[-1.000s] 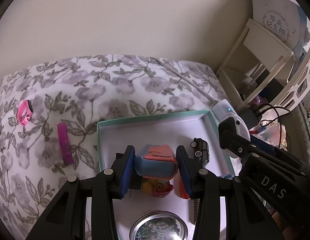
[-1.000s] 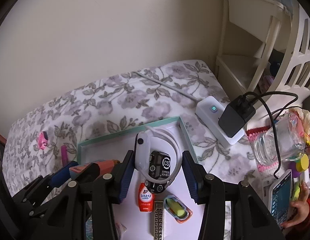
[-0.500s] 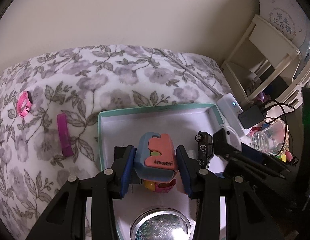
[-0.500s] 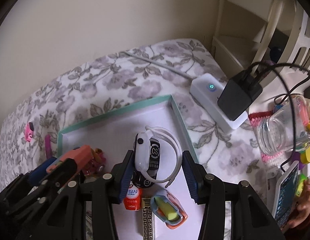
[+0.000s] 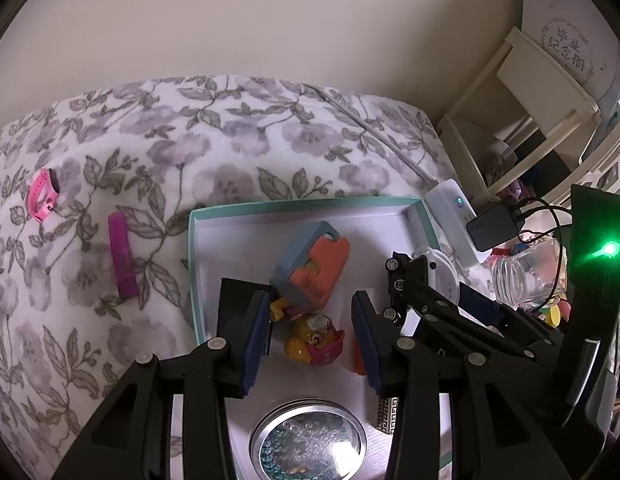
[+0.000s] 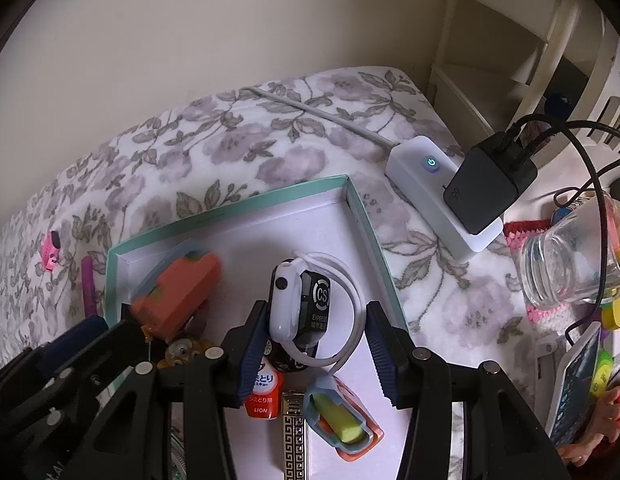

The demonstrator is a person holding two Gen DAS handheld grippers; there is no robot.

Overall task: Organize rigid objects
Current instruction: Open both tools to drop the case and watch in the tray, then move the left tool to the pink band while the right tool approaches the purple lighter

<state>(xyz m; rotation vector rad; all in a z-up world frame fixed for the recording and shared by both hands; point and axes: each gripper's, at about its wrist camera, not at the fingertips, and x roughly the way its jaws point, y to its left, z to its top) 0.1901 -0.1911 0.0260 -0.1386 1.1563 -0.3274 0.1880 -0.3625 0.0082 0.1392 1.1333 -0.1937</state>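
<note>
"Inside the teal tray (image 6: 365, 216), what's where?"
"Left gripper (image 5: 311, 308) stands apart, empty. The blue-orange case (image 5: 313, 264) lies tilted mid-tray. Right gripper (image 6: 315, 312) brackets the white watch (image 6: 288, 304) by the tray's right wall; whether it presses, I cannot tell."
"Advice?"
"Lower the watch onto bare tray floor, then spread wide. One tray, two cases, second (image 6: 341, 428) at the tray's near end, one watch."

left gripper (image 5: 311, 336) jaws apart, right gripper (image 6: 314, 354) likewise
</note>
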